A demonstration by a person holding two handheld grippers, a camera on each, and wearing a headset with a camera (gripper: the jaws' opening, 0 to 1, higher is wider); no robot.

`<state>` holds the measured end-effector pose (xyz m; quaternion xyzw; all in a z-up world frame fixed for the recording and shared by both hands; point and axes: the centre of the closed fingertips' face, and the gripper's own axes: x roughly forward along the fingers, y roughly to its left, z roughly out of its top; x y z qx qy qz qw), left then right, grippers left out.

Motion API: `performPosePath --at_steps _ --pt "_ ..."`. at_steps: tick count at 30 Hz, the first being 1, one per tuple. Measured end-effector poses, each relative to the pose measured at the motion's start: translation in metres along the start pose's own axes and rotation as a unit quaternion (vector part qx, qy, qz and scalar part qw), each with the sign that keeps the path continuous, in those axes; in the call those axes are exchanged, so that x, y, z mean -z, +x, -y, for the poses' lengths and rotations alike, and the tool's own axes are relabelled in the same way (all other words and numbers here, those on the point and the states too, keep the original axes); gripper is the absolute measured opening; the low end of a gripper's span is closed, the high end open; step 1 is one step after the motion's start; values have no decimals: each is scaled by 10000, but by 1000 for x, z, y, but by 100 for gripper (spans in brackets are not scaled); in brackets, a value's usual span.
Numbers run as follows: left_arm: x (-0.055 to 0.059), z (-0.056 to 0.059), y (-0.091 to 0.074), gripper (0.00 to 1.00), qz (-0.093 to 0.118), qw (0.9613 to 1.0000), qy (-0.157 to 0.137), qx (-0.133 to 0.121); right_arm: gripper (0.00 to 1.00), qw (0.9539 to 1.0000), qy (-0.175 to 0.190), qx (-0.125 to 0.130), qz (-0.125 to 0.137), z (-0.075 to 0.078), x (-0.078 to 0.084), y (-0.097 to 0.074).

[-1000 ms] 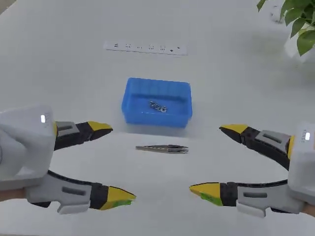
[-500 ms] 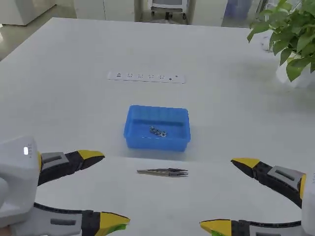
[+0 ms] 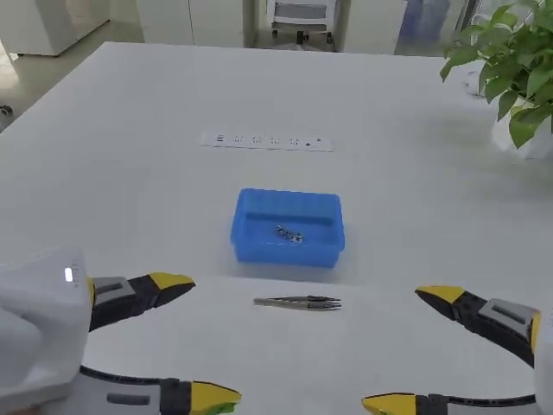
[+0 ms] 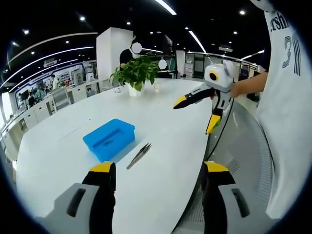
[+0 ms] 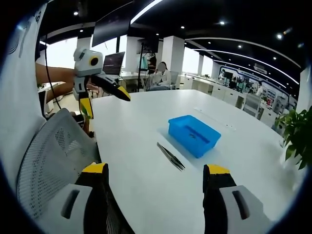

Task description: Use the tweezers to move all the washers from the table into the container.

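Note:
A blue container (image 3: 288, 228) sits mid-table with several small washers (image 3: 289, 233) inside. Metal tweezers (image 3: 298, 302) lie flat on the white table just in front of it. My left gripper (image 3: 207, 339) hangs open at the lower left, my right gripper (image 3: 397, 348) open at the lower right, both short of the tweezers and holding nothing. In the left gripper view the container (image 4: 109, 139), tweezers (image 4: 139, 155) and right gripper (image 4: 192, 118) lie beyond my open jaws. The right gripper view has the container (image 5: 194, 134), tweezers (image 5: 170, 156) and left gripper (image 5: 107, 107).
A white power strip (image 3: 266, 141) lies behind the container. A potted plant (image 3: 510, 60) stands at the far right corner. A mesh office chair (image 5: 53, 156) stands at the table's near edge, beside a person in a white shirt (image 4: 285, 97).
The head camera has tilted up, so more of the far table shows. Both grippers have sunk toward the picture's bottom edge, still open. Tweezers and container have stayed put.

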<state>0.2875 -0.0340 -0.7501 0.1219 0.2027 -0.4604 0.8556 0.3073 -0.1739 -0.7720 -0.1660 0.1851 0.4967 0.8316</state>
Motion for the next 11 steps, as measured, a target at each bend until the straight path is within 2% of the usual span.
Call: performPosePath --at_steps 4,8,11 --pt "-3 -1 0 76 48 10000 53 -5 80 10000 -46 -10 -37 -2 0 1" --pt "3 -2 -1 76 -44 10000 85 -21 80 10000 -31 21 -75 -1 1 0" --pt "6 -1 -1 76 -25 10000 -6 2 80 9999 11 60 -102 0 3 0"
